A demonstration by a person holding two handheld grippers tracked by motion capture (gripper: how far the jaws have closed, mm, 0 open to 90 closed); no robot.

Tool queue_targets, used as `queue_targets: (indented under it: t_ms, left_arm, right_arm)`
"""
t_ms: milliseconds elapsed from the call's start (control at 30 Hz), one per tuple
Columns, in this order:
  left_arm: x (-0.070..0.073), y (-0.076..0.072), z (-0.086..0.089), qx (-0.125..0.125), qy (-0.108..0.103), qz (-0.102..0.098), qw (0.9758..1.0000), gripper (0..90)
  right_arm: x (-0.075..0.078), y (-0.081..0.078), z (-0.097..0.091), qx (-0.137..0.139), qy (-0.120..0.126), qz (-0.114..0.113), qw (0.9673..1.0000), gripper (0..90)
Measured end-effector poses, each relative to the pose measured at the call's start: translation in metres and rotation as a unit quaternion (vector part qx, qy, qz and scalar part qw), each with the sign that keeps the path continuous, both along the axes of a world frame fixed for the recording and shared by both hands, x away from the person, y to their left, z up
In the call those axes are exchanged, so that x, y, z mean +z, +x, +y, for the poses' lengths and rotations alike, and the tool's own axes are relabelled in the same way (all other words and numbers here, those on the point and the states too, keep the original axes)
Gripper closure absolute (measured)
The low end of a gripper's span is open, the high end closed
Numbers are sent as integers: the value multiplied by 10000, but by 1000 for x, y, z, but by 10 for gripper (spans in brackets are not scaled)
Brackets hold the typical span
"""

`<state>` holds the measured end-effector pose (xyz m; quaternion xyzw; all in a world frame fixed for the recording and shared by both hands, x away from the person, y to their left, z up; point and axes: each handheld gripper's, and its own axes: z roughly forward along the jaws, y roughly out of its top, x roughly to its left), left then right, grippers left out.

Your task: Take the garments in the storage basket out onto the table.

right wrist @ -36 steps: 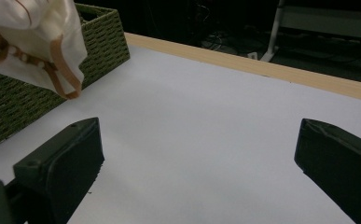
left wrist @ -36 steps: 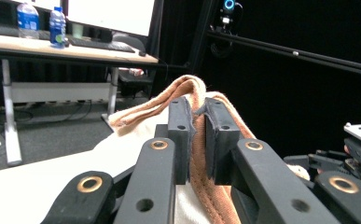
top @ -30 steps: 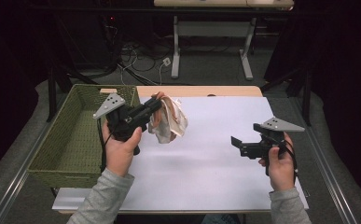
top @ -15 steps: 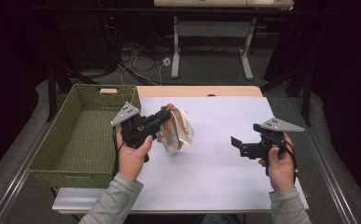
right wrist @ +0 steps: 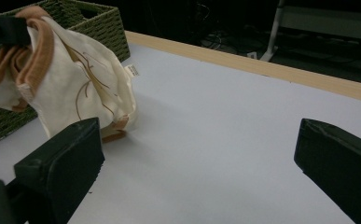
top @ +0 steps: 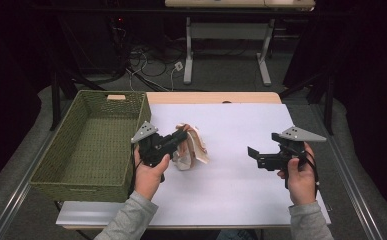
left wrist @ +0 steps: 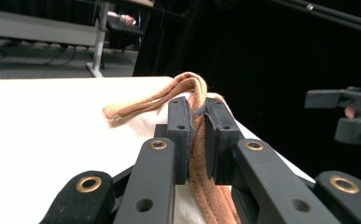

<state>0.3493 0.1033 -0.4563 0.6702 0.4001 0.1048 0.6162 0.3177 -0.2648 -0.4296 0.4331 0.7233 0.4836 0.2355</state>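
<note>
At centre of the high view: left tongs (top: 180, 136) clamped on a cream cloth with tan trim (top: 191, 148), its lower end on the white counter (top: 241, 190); green woven basket (top: 88, 145) at left; right tongs (top: 253, 155) at right, well apart.

Left gripper view: tan hem pinched between closed jaws.

Right gripper view: jaws spread wide, holding nothing; cloth at upper left.

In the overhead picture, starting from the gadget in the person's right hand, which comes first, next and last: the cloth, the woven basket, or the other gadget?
1. Cloth, mid-table, to the right gripper's left.
2. Left gripper, clamped on the cloth, just beyond it.
3. Basket, far left edge of the table.
</note>
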Motion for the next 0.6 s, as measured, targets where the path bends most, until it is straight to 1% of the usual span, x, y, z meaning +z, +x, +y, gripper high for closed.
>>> queue_targets:
  t_ms: [167, 367, 467, 600]
  left_arm:
    - [-13, 2, -2, -33, 86, 155, 9998, 816]
    - [-29, 6, -4, -41, 139, 370, 9992, 810]
    - [-32, 6, -4, -36, 136, 418, 9990, 806]
    - [-32, 5, -4, -60, 172, 399, 9990, 794]
  right_arm:
    - [0, 0, 1, 8, -3, 17, 10000, 10]
    - [-1, 0, 1, 35, -35, -3, 10000, 10]
    - [-1, 0, 1, 29, -39, -4, 10000, 11]
    - [-1, 0, 1, 32, -55, -4, 10000, 13]
